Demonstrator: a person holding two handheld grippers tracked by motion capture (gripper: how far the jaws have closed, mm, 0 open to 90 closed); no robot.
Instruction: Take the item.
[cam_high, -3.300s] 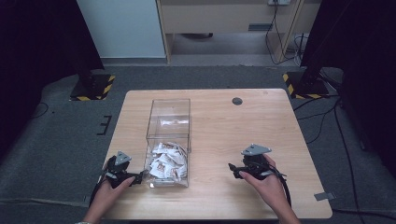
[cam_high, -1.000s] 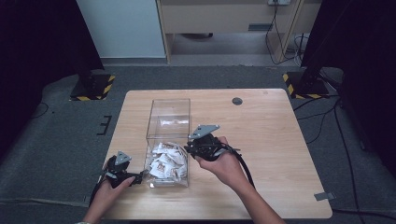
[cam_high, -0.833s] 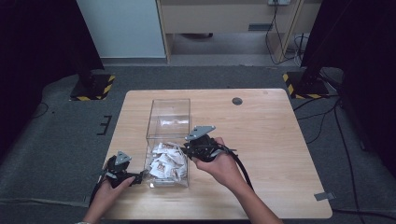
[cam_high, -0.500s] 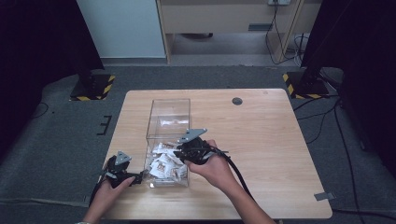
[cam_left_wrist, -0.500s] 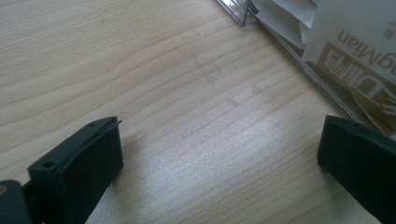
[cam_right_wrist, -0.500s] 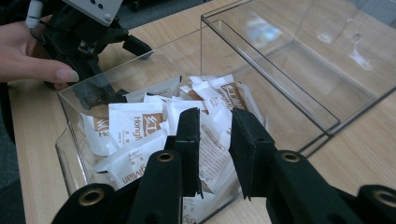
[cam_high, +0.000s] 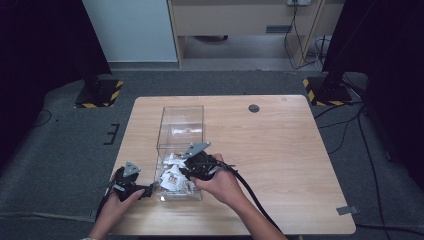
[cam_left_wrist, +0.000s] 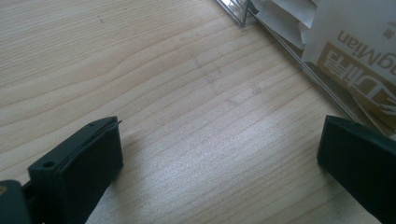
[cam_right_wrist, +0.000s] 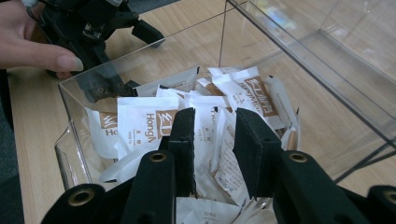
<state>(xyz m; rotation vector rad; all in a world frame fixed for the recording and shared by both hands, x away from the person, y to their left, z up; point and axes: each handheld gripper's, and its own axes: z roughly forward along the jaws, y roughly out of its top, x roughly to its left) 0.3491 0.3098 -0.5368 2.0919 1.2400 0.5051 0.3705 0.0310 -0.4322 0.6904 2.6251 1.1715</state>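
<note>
Pale wooden counter (cam_high: 280, 150) carries a clear bin (cam_right_wrist: 327, 56) of light, crinkly, slippery sachets (cam_right_wrist: 140, 123). Right claw (cam_right_wrist: 214, 123), jaws just opening, narrowly parted and empty, should pinch one sachet's edge; left claw (cam_left_wrist: 219, 154) gapes empty.

- High view: my table (cam_high: 280, 150) is evenly lit from above; surroundings fall off to near black, image soft.
- Left gripper view: a pale sheen on the wood grain; my jaws near the lens are blurred.
- Right gripper view: reflections streak the clear box (cam_right_wrist: 327, 56); sachets (cam_right_wrist: 140, 126) sharp.
</note>
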